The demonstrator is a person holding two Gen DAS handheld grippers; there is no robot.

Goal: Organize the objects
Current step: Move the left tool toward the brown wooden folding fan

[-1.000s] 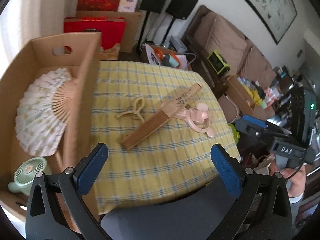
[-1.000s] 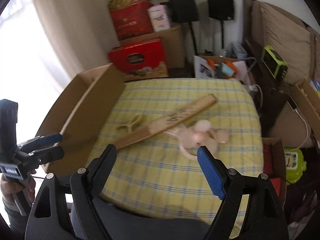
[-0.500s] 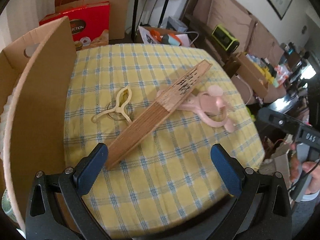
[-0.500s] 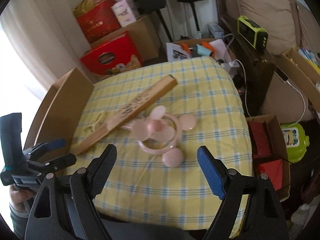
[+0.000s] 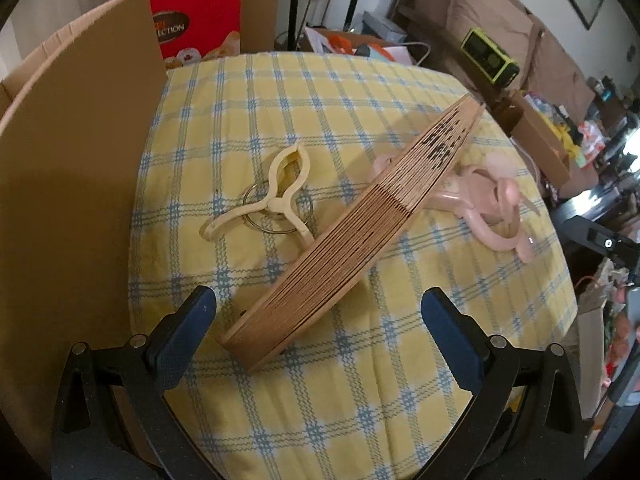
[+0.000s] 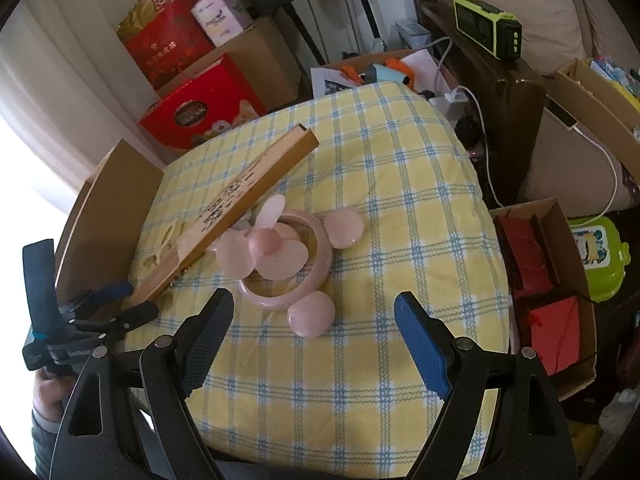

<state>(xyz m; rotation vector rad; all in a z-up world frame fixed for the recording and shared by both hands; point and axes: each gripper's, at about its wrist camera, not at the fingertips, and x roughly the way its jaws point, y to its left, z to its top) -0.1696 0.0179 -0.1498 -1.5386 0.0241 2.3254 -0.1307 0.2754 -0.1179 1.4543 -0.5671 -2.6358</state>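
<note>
Left gripper [image 5: 320, 316], fingers apart, straddles the near end of the folded wooden fan [image 5: 352, 236]. Fan's far end leans on the pink fan [image 6: 280, 256], clip [image 5: 264, 204] just beside it. Right gripper [image 6: 312, 340], spread wide, faces the pink fan.

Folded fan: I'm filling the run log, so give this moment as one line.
left gripper: open, at folded fan | right gripper: open, near pink fan | clip: on tablecloth
</note>
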